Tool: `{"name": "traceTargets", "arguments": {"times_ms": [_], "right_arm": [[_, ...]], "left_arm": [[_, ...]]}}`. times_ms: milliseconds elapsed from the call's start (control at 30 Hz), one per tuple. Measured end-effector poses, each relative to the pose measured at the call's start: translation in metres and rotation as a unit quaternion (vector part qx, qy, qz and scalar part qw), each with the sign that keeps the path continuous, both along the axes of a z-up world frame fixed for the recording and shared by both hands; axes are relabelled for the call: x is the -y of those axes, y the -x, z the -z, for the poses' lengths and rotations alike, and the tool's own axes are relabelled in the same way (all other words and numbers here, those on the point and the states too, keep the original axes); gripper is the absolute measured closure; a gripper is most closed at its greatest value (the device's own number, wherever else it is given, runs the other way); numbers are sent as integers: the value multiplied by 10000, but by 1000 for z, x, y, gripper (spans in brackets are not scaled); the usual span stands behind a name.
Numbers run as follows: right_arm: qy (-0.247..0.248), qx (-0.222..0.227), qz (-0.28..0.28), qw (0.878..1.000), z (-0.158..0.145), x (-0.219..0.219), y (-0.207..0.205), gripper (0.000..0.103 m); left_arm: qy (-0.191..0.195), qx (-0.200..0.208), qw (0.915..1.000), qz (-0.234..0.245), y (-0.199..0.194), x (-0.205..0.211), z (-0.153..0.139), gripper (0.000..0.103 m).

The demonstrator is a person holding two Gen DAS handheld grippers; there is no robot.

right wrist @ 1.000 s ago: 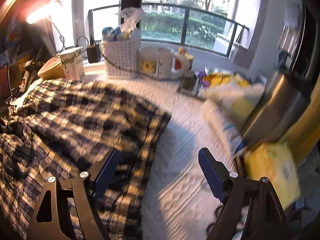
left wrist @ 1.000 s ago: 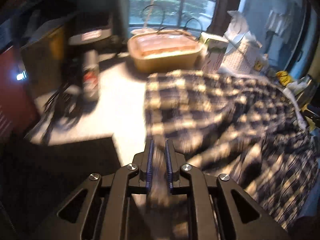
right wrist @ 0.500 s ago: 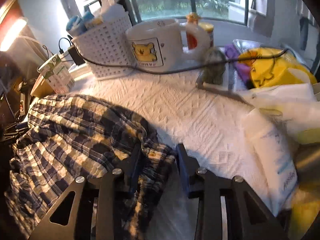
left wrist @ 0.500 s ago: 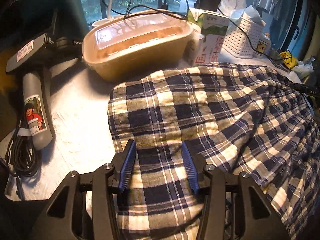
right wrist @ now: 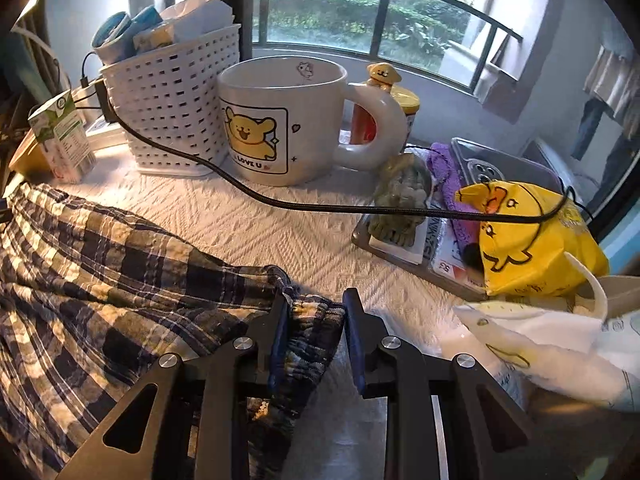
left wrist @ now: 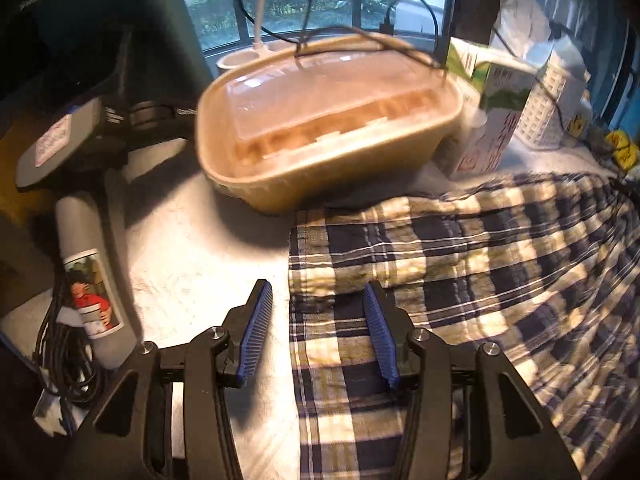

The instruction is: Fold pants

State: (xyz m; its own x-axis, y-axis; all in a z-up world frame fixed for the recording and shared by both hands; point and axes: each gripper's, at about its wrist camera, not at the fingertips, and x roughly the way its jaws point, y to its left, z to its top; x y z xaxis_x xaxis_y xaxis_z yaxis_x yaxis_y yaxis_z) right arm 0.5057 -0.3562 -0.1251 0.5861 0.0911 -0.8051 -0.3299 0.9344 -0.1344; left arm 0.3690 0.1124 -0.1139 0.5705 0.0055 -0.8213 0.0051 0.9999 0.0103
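The navy and cream plaid pants lie spread on the white textured table cover. In the left wrist view my left gripper is open, its jaws straddling the left hem edge of the pants, one finger over the bare cover, the other over the cloth. In the right wrist view the pants fill the left side. My right gripper is nearly shut around the bunched corner of the pants, which sits between the blue pads.
A tan lidded tub, a carton and a grey bottle with cables stand by the left gripper. A large bear mug, a white basket, a black cable, a yellow bag and a tray crowd the right.
My left gripper let go of the cloth, opened wide and shifted left to the pants' hem edge. My right gripper moved forward and closed on the pants' corner.
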Motion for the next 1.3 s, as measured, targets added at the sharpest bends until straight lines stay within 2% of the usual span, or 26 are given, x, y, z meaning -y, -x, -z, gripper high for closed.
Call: {"name": "traceTargets", "arguments": {"times_ms": [100, 133, 167, 233, 433, 567, 633, 733, 933, 1167, 1300], "right_arm": [[-52, 92, -14, 9999, -8, 0, 17, 67], [-52, 133, -21, 9999, -12, 2, 29, 54], [-71, 170, -41, 9998, -14, 3, 38, 35], [-152, 288, -109, 9994, -23, 7, 62, 22], [-234, 571, -86, 9981, -42, 21, 139, 22], [-326, 654, -7, 9973, -47, 25, 190, 22], [-316, 683, 1, 9972, -46, 26, 214, 22], [-255, 743, 26, 9969, -48, 24, 240, 22], [-415, 839, 164, 9955, -45, 16, 292, 22], [-641, 822, 285, 9942, -40, 11, 337, 22], [-788, 808, 430, 9927, -38, 14, 349, 22]], "left_arm": [[142, 220, 9996, 63, 21, -1, -17, 56], [159, 288, 9994, 101, 30, -1, -22, 56], [184, 356, 9991, 138, 43, 0, -27, 56], [206, 421, 9988, 159, 71, 2, -31, 55], [256, 537, 9978, 308, 149, 18, -27, 55], [-78, 644, 9974, 316, 186, 34, -23, 55], [-102, 693, 9969, 351, 205, 38, -24, 55], [85, 796, 9959, 416, 233, 40, -27, 54], [211, 1148, 9921, 462, 284, 45, -32, 47], [294, 1128, 9895, 851, 326, 64, -14, 46], [563, 996, 9865, 1175, 342, 80, -7, 45]]}}
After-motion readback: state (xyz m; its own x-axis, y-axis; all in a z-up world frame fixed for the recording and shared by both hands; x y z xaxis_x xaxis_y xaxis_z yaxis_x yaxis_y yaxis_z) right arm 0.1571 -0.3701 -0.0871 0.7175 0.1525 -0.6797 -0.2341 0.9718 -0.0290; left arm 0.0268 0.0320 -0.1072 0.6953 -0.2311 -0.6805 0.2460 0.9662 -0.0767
